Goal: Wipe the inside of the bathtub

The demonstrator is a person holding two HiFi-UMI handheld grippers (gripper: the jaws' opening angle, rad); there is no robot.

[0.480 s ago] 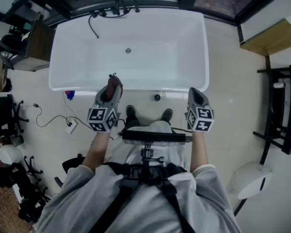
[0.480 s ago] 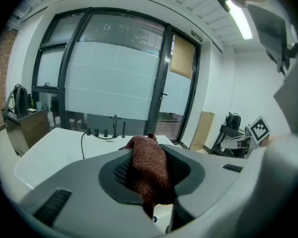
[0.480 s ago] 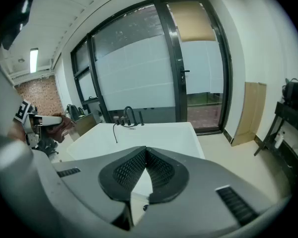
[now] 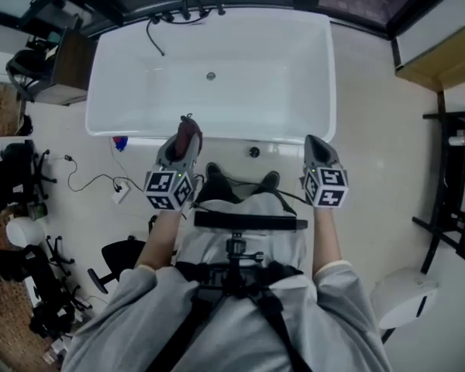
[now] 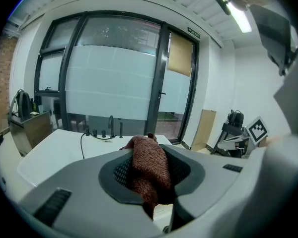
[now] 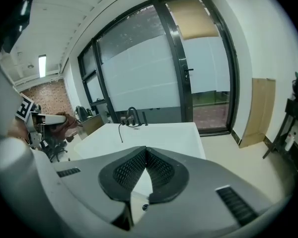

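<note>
A reddish-brown cloth [image 5: 148, 168] is clamped between the jaws of the left hand-held gripper [image 4: 183, 139], which is held over the near rim of the white bathtub [image 4: 248, 60]. The right hand-held gripper [image 6: 145, 150] is closed on nothing, further right by the same rim.

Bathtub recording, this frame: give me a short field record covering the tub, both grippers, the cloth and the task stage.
bathtub: white, empty inside apart from the drain; faucet at the far rim
left gripper: at the near rim, jaws shut on the cloth
cloth: reddish-brown, bunched between the jaws, not touching the tub
right gripper: jaws shut, nothing between them, near the tub's near right corner
person: stands at the tub's near side
task stage: wiping not yet begun
</note>
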